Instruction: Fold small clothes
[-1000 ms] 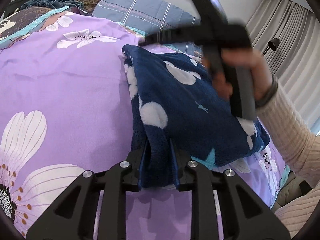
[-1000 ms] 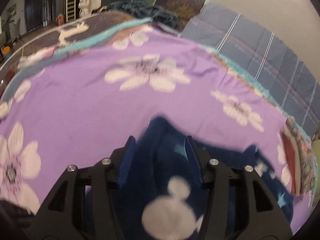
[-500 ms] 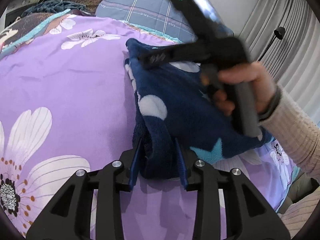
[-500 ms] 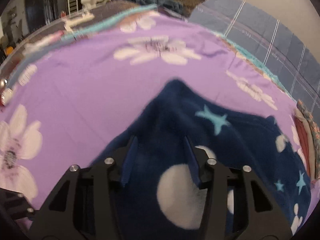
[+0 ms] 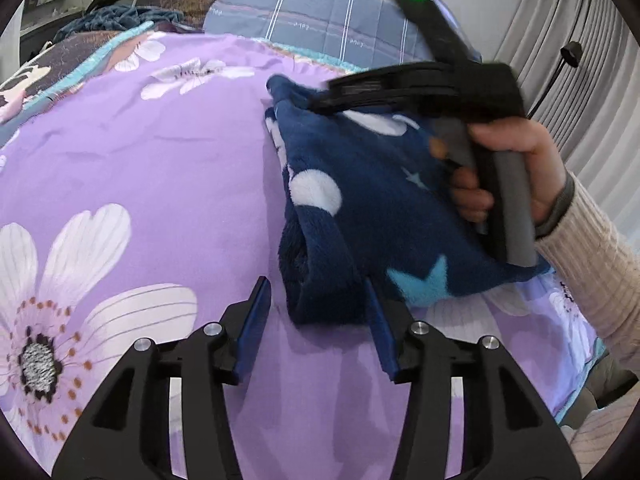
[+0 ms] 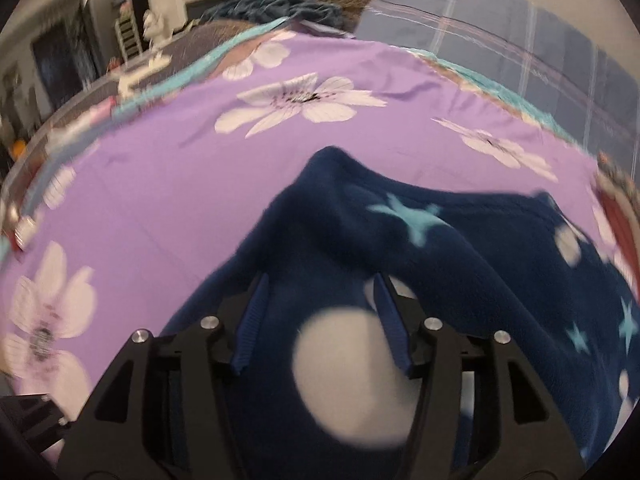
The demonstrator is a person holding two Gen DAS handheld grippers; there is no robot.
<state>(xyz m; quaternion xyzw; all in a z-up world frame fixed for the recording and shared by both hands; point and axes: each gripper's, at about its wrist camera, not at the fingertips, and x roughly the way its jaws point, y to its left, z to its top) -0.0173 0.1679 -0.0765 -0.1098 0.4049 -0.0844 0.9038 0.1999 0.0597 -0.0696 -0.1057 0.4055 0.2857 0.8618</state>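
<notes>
A small navy fleece garment point(image 5: 360, 208) with white dots and light blue stars lies folded on the purple flowered bedspread point(image 5: 140, 168). My left gripper point(image 5: 318, 312) is open, its fingers standing either side of the garment's near folded edge. In the left wrist view my right gripper point(image 5: 320, 100) reaches over the garment's far corner, held by a hand. In the right wrist view the right gripper point(image 6: 320, 304) is open just above the garment point(image 6: 440, 264), with fleece lying between and under its fingers.
A grey-blue checked pillow point(image 5: 320, 20) and a dark blanket point(image 5: 112, 20) lie at the bed's far side. Grey curtains point(image 5: 580, 60) hang at the right. A red patterned cloth point(image 6: 616, 216) lies at the right edge of the right wrist view.
My left gripper has opened and let go of the garment's near edge. My right gripper has also opened and the garment now lies flat, folded over on the bed.
</notes>
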